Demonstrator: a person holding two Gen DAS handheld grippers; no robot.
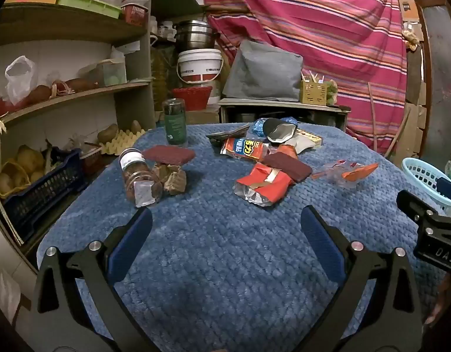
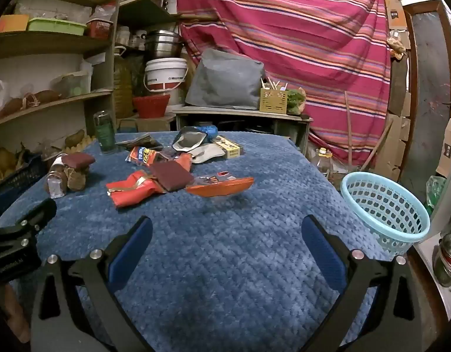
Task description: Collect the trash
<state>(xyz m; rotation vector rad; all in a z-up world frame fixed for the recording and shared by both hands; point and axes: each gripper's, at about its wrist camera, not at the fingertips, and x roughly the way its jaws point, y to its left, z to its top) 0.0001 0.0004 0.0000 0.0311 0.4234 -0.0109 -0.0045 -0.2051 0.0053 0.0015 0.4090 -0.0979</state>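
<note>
Snack wrappers lie in a heap on the blue-covered table (image 1: 213, 252): a crumpled red wrapper (image 1: 262, 184) (image 2: 131, 189), an orange packet (image 1: 354, 171) (image 2: 219, 187), a red printed packet (image 1: 244, 149) and a silver-lined pouch (image 1: 279, 133) (image 2: 187, 142). A dark red sponge (image 1: 287, 165) (image 2: 171, 176) rests on the red wrapper. A light blue basket (image 2: 383, 208) (image 1: 425, 180) stands at the table's right edge. My left gripper (image 1: 225, 226) hovers open in front of the heap, nothing between its fingers. My right gripper (image 2: 227, 227) is open and empty too, near the orange packet.
A jar on its side (image 1: 139, 177), cardboard scraps and a second sponge (image 1: 168, 155) lie at the left, with an upright green bottle (image 1: 175, 123) behind. Shelves (image 1: 70, 94) with produce line the left; a striped cloth (image 1: 328, 29) hangs behind.
</note>
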